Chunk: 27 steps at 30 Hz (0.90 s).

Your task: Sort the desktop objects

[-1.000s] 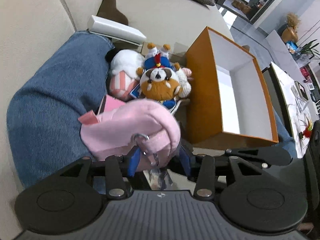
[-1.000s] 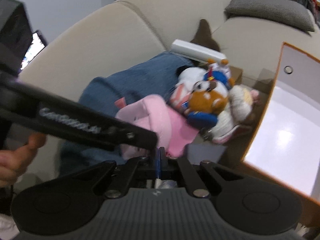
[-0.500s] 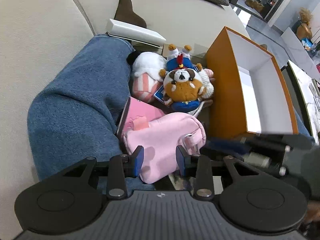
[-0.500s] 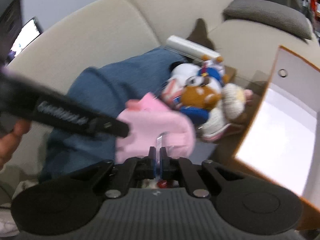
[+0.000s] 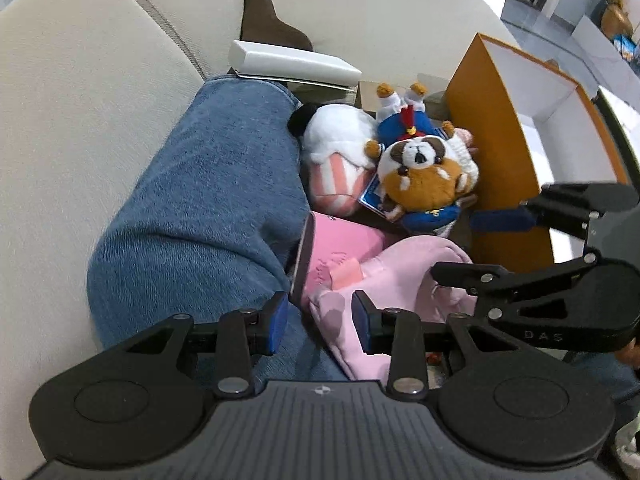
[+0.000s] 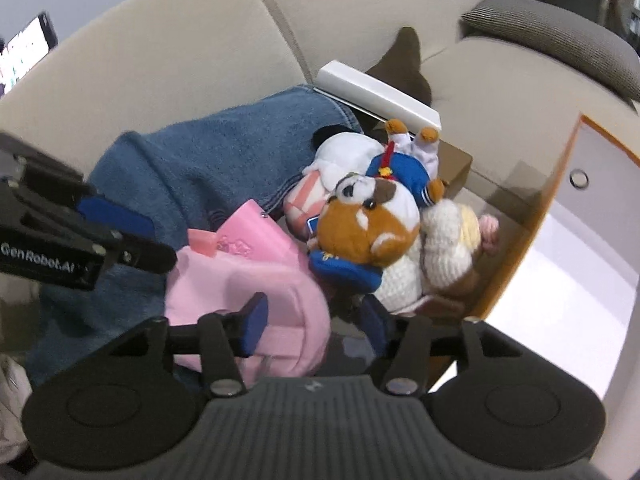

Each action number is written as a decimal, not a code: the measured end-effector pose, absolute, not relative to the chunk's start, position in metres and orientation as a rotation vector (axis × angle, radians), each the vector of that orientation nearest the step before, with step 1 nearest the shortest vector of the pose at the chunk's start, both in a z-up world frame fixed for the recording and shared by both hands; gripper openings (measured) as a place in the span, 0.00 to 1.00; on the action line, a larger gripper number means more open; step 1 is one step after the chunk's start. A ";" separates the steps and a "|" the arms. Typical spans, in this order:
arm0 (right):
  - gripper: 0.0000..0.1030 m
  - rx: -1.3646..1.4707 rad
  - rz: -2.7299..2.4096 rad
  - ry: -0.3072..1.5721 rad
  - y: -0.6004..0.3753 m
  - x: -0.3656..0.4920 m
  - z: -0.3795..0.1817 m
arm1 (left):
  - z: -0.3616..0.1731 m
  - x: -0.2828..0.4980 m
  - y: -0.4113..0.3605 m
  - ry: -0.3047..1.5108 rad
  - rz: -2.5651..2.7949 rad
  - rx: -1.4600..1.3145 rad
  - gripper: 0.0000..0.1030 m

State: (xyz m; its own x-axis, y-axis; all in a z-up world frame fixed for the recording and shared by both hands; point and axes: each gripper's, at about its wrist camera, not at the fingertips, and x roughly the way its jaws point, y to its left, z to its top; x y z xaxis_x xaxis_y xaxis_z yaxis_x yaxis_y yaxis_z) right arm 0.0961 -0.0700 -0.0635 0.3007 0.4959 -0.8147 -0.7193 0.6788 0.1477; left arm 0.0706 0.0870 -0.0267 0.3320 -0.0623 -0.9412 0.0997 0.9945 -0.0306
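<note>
Beige sofa (image 5: 100,128): plush toys (image 5: 416,176), orange box (image 5: 492,152), denim (image 5: 208,200).

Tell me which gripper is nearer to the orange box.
Right. The right gripper hangs open against the orange box, its upper finger over the box's near wall. The left gripper sits open farther back, straddling the pink plush.

Soft pink fleecy cloth pouch (image 5: 404,276), fuzzy plush red panda (image 5: 420,176), rough blue denim (image 5: 208,200), matt beige sofa fabric (image 5: 80,120), smooth orange cardboard box (image 5: 496,128) with glossy white lining.
</note>
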 end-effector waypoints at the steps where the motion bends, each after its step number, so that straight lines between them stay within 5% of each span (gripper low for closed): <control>1: 0.59 -0.282 0.826 0.973 -0.067 0.099 -0.064 | -0.028 0.073 0.086 1.232 -0.114 0.045 0.39; 3: 0.59 -0.314 0.846 0.983 -0.063 0.105 -0.063 | -0.029 0.075 0.084 1.240 -0.136 0.063 0.39; 6: 0.46 -0.313 0.898 1.050 -0.056 0.115 -0.063 | -0.031 0.077 0.078 1.250 -0.168 0.086 0.39; 18: 0.54 -0.266 0.921 1.224 -0.046 0.129 -0.089 | -0.050 0.085 0.081 1.296 -0.181 0.091 0.39; 27: 0.32 -0.178 0.878 1.190 -0.061 0.123 -0.060 | -0.033 0.085 0.084 1.248 -0.210 0.126 0.39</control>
